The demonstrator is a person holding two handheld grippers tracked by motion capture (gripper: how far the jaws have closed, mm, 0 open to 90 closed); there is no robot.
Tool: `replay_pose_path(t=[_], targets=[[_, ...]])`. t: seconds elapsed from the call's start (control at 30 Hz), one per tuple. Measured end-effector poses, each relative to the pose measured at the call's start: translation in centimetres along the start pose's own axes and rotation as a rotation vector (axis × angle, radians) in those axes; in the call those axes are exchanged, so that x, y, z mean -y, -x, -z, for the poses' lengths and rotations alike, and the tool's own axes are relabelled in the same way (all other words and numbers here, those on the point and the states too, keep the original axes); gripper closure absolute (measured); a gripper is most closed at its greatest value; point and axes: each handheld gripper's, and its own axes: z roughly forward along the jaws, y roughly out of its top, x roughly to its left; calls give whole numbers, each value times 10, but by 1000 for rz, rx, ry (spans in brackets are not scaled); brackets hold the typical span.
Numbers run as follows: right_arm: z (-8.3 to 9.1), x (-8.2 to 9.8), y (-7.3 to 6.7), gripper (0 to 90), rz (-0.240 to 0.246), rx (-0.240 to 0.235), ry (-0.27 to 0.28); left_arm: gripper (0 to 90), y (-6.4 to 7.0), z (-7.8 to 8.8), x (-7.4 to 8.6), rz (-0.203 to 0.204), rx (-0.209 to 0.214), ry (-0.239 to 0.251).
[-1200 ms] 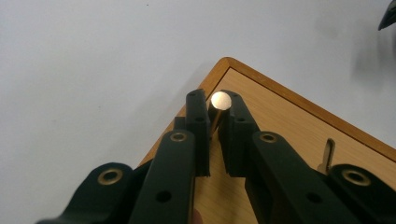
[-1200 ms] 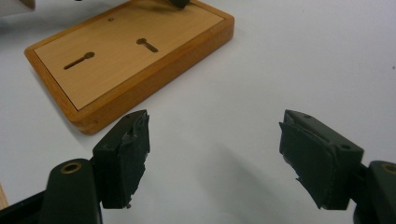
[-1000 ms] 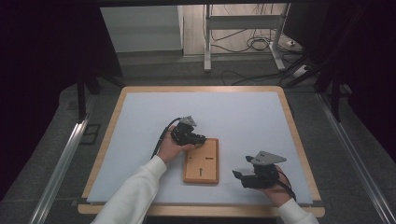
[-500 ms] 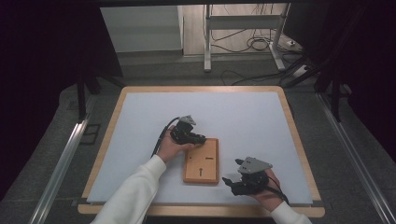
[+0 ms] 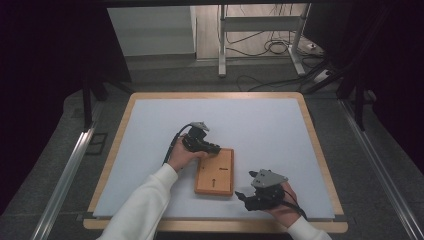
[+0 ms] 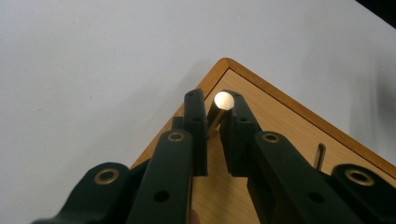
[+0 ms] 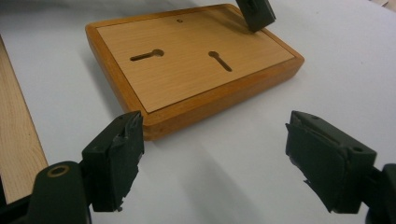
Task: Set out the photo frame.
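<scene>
A flat wooden board [image 5: 215, 172] with two keyhole slots [image 7: 145, 55] lies on the white mat. At its far left corner my left gripper [image 5: 212, 148] is shut on a short brass peg [image 6: 223, 100], whose round end shines between the jaw tips; the peg's lower end meets the board [image 6: 280, 121] by that corner. The left gripper [image 6: 213, 116] points down at the corner. My right gripper [image 5: 242, 196] rests just off the board's near right corner, open, with only bare mat between its jaws. In the right gripper view [image 7: 212, 158] the board [image 7: 196, 60] lies ahead, apart from the jaws.
The white mat [image 5: 260, 125] covers a wood-rimmed table [image 5: 320, 150]. Its front wooden edge [image 7: 14, 154] runs close beside the right gripper. Metal rails [image 5: 70, 170] flank the table, and cables [image 5: 272, 47] lie on the floor behind it.
My right gripper has slid left along the front of the mat, closer to the board's near right corner. The left gripper has stayed at the far left corner.
</scene>
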Motion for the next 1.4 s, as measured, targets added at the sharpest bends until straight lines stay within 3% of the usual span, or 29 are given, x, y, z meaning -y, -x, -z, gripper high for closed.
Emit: replay_pose_path(t=[0.23,0.37,0.4,0.43,0.6,0.7,0.8,0.9,1.03,1.1,1.27,1.4], targets=[[-9,-9,-15,188,71,12,-18,818,-3,0,-2,17,20,-10],[-19,-17,-27,160,147,52,-37,822,-4,0,-4,23,21,-24],[-19,-17,-27,160,147,52,-37,822,-4,0,-4,30,21,-25],[-23,-20,-33,153,181,64,-47,822,-6,0,-5,38,26,-28],[-31,-22,-39,147,204,78,-66,823,-7,0,-7,55,26,-28],[-38,-24,-42,147,231,104,-86,823,-8,-1,-8,57,30,-30],[-52,-24,-46,149,289,158,-119,822,-8,-1,-8,59,31,-29],[-58,-25,-48,166,321,209,-107,820,-8,0,-7,52,28,-26],[-59,-28,-52,198,365,219,-99,823,-7,-1,-5,48,26,-13],[-58,-29,-54,209,388,230,-92,830,-4,-1,-4,18,-1,-5],[-54,-32,-53,240,388,244,-62,839,2,-1,-6,-25,-52,-11],[-45,-39,-50,336,391,242,-35,819,0,-1,-5,-18,-52,6]])
